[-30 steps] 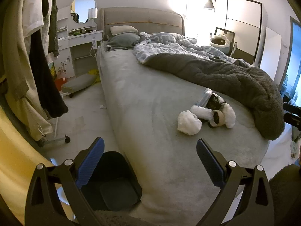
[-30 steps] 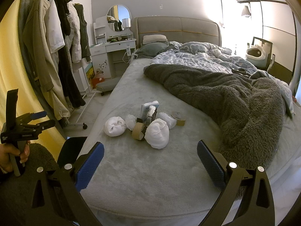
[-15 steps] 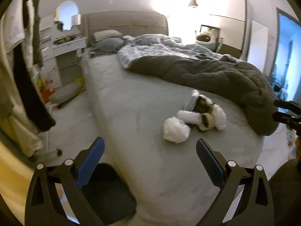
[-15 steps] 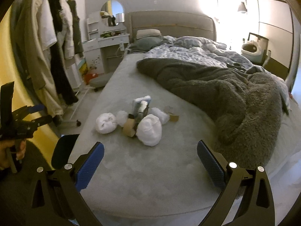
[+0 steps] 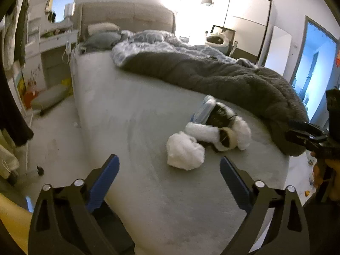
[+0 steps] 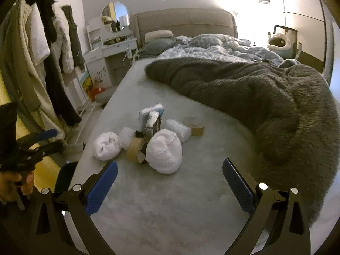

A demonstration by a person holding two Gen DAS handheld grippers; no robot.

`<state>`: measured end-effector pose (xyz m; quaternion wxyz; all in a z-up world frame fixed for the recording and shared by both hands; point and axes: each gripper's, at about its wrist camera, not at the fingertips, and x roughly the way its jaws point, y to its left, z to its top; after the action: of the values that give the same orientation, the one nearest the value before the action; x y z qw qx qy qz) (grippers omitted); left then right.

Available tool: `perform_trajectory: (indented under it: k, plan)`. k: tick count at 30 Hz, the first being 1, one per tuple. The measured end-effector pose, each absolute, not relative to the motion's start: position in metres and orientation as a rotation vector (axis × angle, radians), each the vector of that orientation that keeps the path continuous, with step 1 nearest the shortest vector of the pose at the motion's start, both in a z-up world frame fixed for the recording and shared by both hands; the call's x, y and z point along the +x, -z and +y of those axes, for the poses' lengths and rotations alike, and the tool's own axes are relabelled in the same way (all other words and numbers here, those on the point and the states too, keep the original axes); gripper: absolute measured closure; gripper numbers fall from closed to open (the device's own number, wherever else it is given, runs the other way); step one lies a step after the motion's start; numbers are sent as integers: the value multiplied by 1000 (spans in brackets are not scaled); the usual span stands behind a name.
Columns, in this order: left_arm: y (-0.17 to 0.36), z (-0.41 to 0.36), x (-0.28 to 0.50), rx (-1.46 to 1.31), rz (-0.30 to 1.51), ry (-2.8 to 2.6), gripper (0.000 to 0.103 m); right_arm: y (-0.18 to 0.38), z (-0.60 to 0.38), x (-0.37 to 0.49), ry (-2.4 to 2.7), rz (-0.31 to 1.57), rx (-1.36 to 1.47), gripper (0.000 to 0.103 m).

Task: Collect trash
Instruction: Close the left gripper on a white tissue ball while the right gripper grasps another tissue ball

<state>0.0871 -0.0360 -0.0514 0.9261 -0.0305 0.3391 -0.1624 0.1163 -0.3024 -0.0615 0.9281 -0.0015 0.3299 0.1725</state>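
While my left hand-held gripper (image 5: 169, 167) hovers over the bed (image 5: 131, 114), its empty jaws are closing but wide apart. Trash pile (image 5: 209, 132) lies at one o'clock. My right hand-held gripper (image 6: 170, 173) is spread, empty; trash at eleven o'clock.

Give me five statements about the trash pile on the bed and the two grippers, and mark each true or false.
1. The trash pile lies on the bare grey sheet of the bed. True.
2. The right gripper is clamped on a white wad. False: nothing is between its open jaws.
3. A cardboard tape roll sits among the white wads. True.
4. The dark fuzzy blanket covers the trash pile. False: the blanket lies beside the pile, which is uncovered.
5. The left gripper holds the nearest white wad. False: its jaws are closing, but the wad lies beyond them, untouched.
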Motion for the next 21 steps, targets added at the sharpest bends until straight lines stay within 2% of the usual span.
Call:
perform_trajectory:
  k: [1,7,9,12,18,21]
  plan:
    - [55,-36,92,-74,710,342,16,64,-300,119,-361,685,-6,3]
    - [70,-49,106,-30,746,387,19,74,-293,134,-379,714,5,4]
    - [74,-52,110,-30,757,405,21,78,-290,139,-383,724,0,14]
    - [78,-54,116,-44,768,423,21,84,-286,146,-388,747,-2,21]
    - [87,-64,130,-49,792,454,26,91,-287,156,-388,778,31,35]
    - [90,-67,137,-66,802,464,26,94,-286,161,-402,790,50,36]
